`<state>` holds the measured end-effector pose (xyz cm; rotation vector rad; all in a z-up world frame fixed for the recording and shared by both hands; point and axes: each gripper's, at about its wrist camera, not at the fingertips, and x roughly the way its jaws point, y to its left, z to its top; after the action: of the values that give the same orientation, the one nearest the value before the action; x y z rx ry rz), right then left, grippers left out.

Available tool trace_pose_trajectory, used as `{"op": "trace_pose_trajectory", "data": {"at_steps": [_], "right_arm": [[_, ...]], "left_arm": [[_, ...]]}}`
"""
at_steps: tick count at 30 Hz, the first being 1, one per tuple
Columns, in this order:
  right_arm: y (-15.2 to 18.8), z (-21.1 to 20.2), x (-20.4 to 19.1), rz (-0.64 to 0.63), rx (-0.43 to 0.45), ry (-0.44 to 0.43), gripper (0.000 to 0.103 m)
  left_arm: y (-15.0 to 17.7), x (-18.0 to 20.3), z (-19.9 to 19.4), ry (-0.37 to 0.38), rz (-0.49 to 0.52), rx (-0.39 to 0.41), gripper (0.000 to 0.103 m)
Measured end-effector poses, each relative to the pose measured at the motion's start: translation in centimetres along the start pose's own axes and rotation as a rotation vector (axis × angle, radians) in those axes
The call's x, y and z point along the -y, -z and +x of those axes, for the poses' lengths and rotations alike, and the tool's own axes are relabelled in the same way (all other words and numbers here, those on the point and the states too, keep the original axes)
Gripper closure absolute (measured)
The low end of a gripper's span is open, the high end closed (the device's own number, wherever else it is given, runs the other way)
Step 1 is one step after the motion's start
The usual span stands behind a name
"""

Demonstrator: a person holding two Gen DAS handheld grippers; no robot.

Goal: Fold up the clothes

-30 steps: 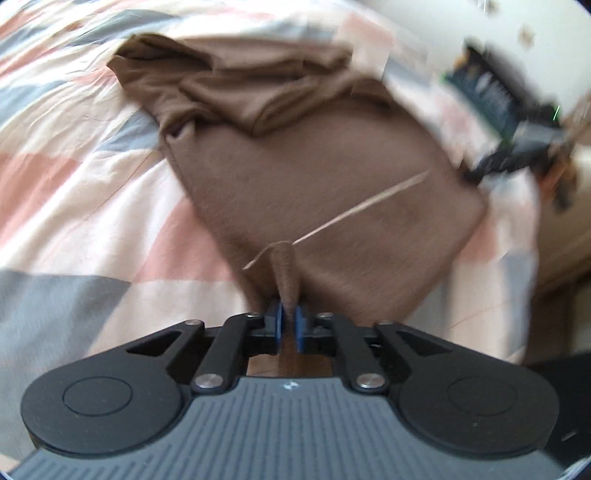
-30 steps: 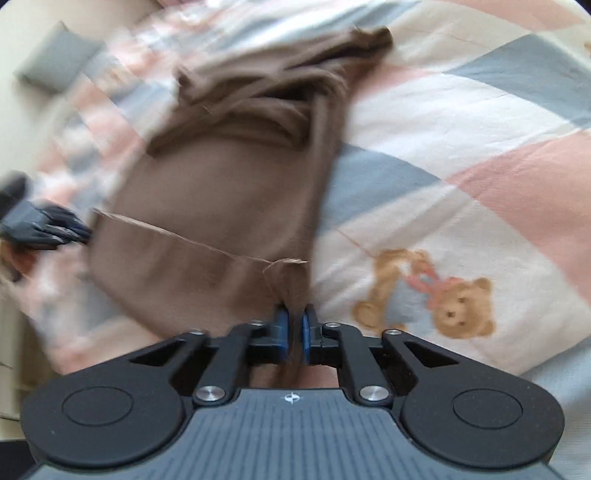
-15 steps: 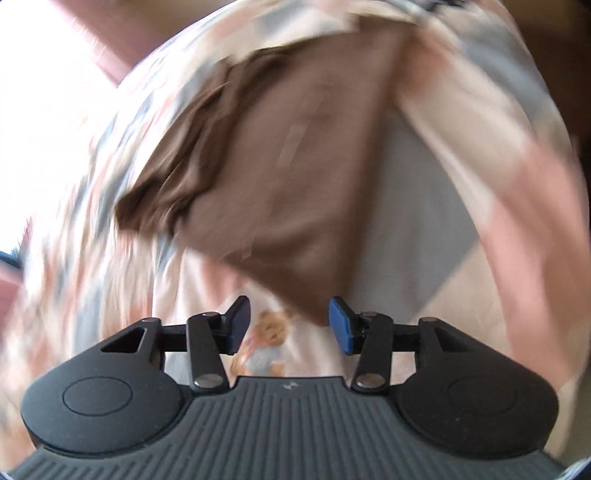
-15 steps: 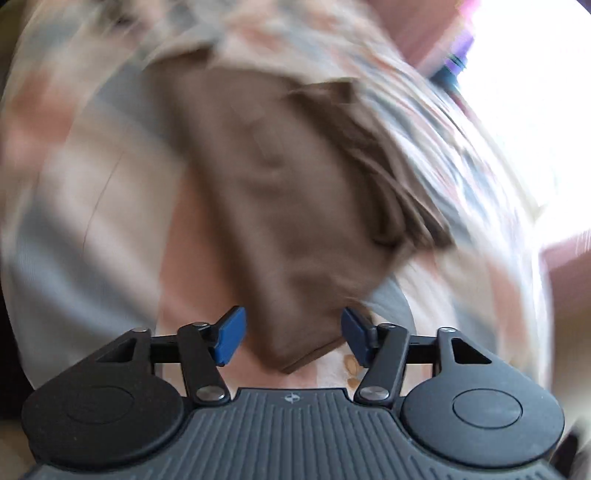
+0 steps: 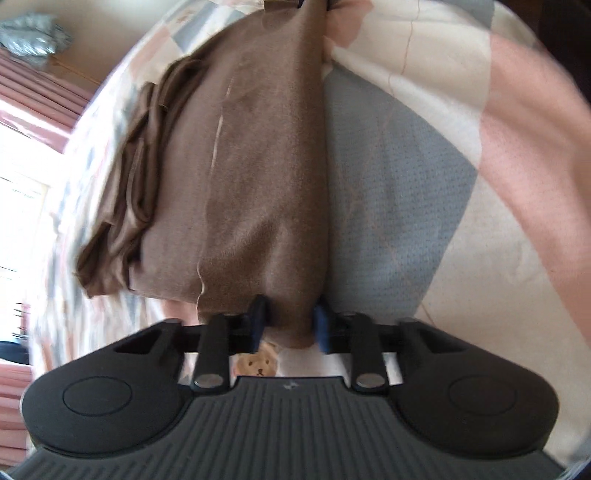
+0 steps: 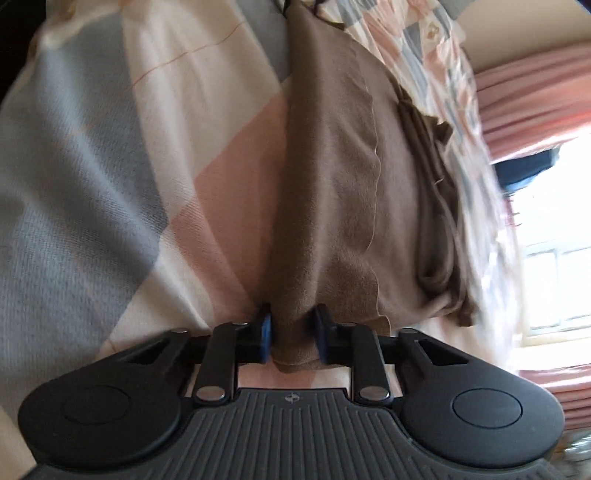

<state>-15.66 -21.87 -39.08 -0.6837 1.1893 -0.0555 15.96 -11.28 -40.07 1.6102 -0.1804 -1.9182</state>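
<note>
A brown garment (image 5: 251, 166) lies folded lengthwise into a long strip on the patchwork bedspread (image 5: 406, 184). Its bunched sleeves trail along the left edge in the left wrist view. My left gripper (image 5: 290, 326) has its blue pads pressed on either side of the strip's near corner, and the cloth funnels in between them. In the right wrist view the same garment (image 6: 332, 184) runs away from me. My right gripper (image 6: 293, 332) pinches the strip's other end in the same way, with the sleeves bunched on the right.
The bedspread (image 6: 110, 184) is in grey, pink and cream patches, with a teddy-bear print (image 5: 256, 363) under my left gripper. Pink curtains (image 6: 535, 85) and a bright window (image 6: 546, 258) stand beyond the bed. A grey crumpled thing (image 5: 33, 33) sits at the far left.
A second ago both grippers held the garment's hem corners. They let go and opened wide, swung round to the ends of the folded strip, and have now closed on it.
</note>
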Motion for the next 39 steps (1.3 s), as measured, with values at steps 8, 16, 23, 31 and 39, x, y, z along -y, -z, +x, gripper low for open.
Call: {"op": "trace_pose_trajectory", "data": {"at_steps": [8, 16, 23, 31, 39], "right_arm": [[5.2, 0.5, 20.2, 0.648, 0.117, -0.735, 0.097], [15.4, 10.5, 35.2, 1.202, 0.204, -0.839, 0.097], [19.8, 15.8, 33.2, 1.658, 0.241, -0.777, 0.061], [20.7, 13.0, 29.1, 1.943, 0.411, -0.608, 0.02], [16.0, 9.6, 28.3, 1.694, 0.33, -0.435, 0.088]], "left_arm": [[-1.1, -14.0, -2.0, 0.365, -0.365, -0.042, 0.096], [2.3, -31.4, 6.3, 0.423, -0.901, 0.044, 0.098], [7.9, -33.2, 14.6, 0.452, -1.379, 0.095, 0.082], [9.7, -31.7, 12.5, 0.361, -1.663, 0.299, 0.038], [7.7, -30.3, 13.1, 0.323, -1.596, 0.283, 0.099]]}}
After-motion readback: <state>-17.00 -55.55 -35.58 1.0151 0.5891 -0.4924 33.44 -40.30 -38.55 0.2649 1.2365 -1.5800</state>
